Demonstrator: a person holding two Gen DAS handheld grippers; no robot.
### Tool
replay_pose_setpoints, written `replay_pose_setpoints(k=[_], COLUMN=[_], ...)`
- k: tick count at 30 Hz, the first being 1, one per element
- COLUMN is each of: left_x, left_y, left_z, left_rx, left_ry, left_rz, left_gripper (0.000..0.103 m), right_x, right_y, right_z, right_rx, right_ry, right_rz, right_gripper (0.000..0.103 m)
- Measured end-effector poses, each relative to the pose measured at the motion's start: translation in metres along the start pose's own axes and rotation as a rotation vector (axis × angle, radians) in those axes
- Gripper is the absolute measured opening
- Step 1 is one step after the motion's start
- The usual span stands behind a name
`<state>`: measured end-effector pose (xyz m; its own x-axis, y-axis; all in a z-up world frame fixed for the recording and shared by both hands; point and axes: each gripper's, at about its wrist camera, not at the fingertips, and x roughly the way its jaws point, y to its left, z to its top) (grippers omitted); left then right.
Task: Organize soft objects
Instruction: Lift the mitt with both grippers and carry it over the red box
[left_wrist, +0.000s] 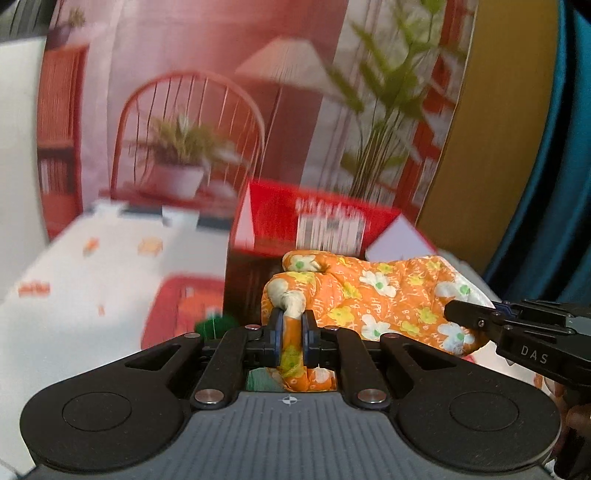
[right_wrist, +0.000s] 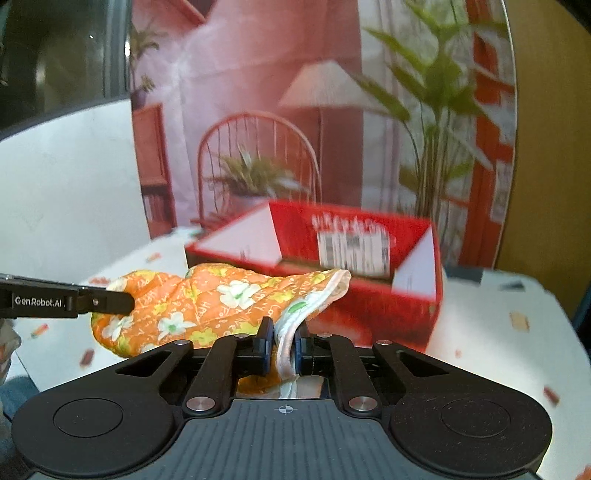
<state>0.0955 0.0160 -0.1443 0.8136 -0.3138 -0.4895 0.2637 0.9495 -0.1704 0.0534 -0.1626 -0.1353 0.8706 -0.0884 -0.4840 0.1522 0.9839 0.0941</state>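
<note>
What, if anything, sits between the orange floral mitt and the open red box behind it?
Nothing visible does. The floral mitt hangs between the left gripper and right gripper, both clamped on it, directly before the red box, whose flaps stand open.

Two fisheye views, each set just behind a hand-held gripper and looking forward and slightly down along its fingers. The left wrist camera sits close over the left gripper (left_wrist: 293, 339), facing an open red box (left_wrist: 314, 221) and a printed backdrop (left_wrist: 192, 110); the right gripper (left_wrist: 476, 321) enters at its right edge. The right wrist camera sits as close over its own fingers, facing the same box and backdrop from further right, the left gripper entering at its left edge. Both share the orange flowered cloth (right_wrist: 192, 306) and the white table (right_wrist: 491, 332)
</note>
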Motion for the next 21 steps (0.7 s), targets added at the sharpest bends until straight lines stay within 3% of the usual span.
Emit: replay_pose_setpoints(k=[6, 10, 15, 21], left_x=[0.014, 0.05, 0.103, 0.157], left_y=[-0.014, -0.02, -0.021, -0.017], left_z=[0.043, 0.073, 0.094, 0.098], left_rx=[0.056, 0.079, 0.098, 0.105], left_ry=[-0.073, -0.059, -0.003, 0.091], left_rz=[0.024, 0.039, 0.06, 0.066], left_gripper=[0.011, 0.011, 0.011, 0.011], right_x=[0.009, 0.036, 0.087, 0.147], right_y=[-0.012, -0.024, -0.049, -0.069], right_z=[0.045, 0.068, 0.085, 0.083], right_rx=[-0.018, -0.042, 0.016, 0.033], right_ry=[-0.069, -0.082, -0.025, 0.091], right_rz=[0.013, -0.002, -0.015, -0.045], right_gripper=[0.01, 0.01, 0.01, 0.01])
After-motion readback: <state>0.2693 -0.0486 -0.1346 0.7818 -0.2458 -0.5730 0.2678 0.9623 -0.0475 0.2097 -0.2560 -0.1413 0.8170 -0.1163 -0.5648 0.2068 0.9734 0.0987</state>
